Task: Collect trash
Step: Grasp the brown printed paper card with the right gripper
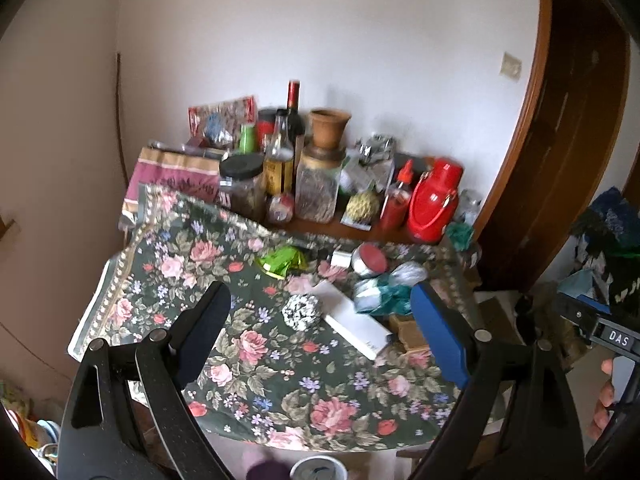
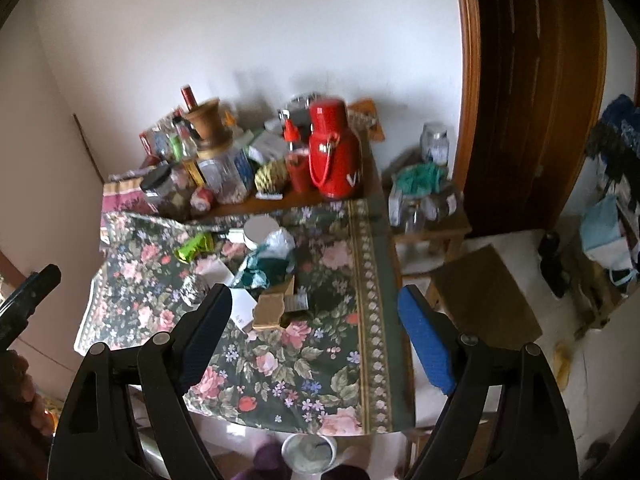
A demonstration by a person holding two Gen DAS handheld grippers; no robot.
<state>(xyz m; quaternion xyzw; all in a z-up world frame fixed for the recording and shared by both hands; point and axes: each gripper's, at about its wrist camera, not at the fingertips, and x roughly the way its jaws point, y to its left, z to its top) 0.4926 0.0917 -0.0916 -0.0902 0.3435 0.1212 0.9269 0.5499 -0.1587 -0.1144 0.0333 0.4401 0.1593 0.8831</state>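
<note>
Hovering above floral tablecloth litter, both claws wide, empty.

A table with a dark green flowery cloth stands in the corner of plain white walls. A big brown wooden door is on the right. The floor is pale. Soft daylight fills the room.
</note>
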